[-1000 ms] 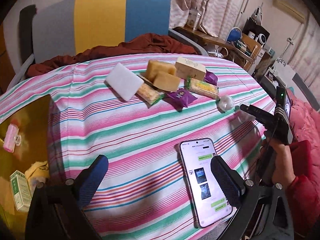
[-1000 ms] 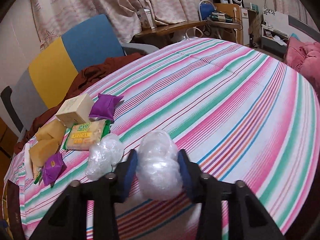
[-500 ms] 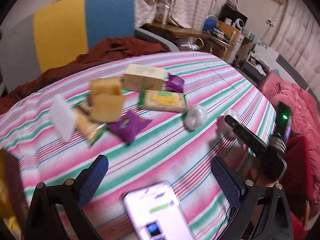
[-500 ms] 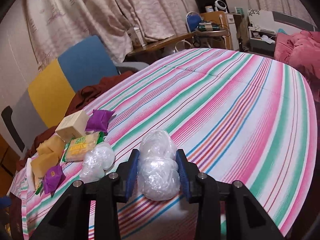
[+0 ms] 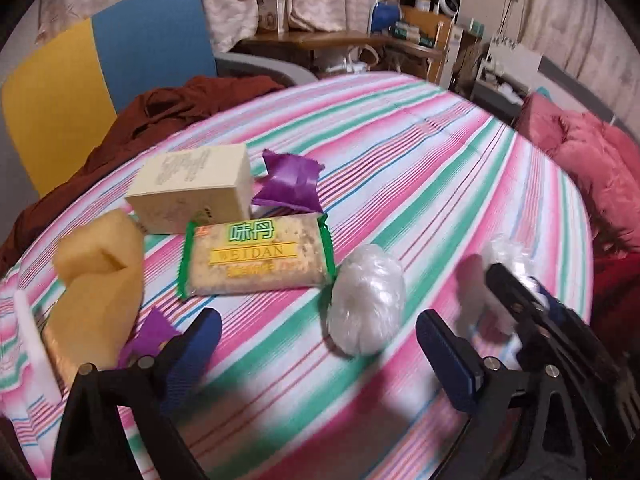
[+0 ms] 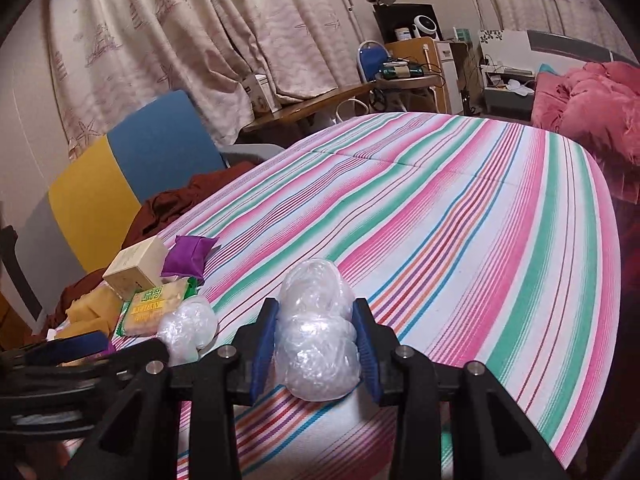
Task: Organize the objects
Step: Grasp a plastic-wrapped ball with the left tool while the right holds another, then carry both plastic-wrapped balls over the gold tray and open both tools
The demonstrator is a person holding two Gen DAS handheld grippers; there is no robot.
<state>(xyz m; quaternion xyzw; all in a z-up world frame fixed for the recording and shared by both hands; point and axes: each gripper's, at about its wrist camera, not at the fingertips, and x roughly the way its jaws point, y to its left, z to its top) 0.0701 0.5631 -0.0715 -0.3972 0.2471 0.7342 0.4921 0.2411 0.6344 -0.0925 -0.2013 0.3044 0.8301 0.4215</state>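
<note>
The right gripper (image 6: pixel 316 344) has its blue pads pressed against both sides of a crumpled clear plastic wad (image 6: pixel 318 336), which bulges above and below the jaws over the striped tablecloth (image 6: pixel 460 220). The left gripper (image 5: pixel 318 344) stands wide with nothing between its fingers; its jaws have just been closing slightly. A second plastic wad (image 5: pixel 366 298) lies on the cloth ahead of the gap, nearer the right-hand finger and not touched by either pad.

The left wrist view shows the right gripper from the side, at (image 5: pixel 516 276), with its held wad only partly visible behind the black finger. It also gives the clearest look at the group of items: a green-edged biscuit packet (image 5: pixel 256 258) lying just beside the loose wad, a cream carton (image 5: pixel 192 188) behind it, a purple sachet (image 5: pixel 290 182) next to the carton, yellow sponge blocks (image 5: pixel 98 280) to the left, another purple sachet (image 5: pixel 150 334) partly hidden behind the left finger, and a white slab (image 5: pixel 30 336) at the frame's edge.

The right wrist view shows the same group smaller, at the left, and the left gripper's dark frame at (image 6: pixel 64 350) beside the loose wad. Only this view shows the wide bare stretch of cloth to the right. Both show a blue and yellow chair (image 6: pixel 120 176) with a rust-red garment (image 5: pixel 160 120) on it, and pink bedding (image 6: pixel 592 100).
</note>
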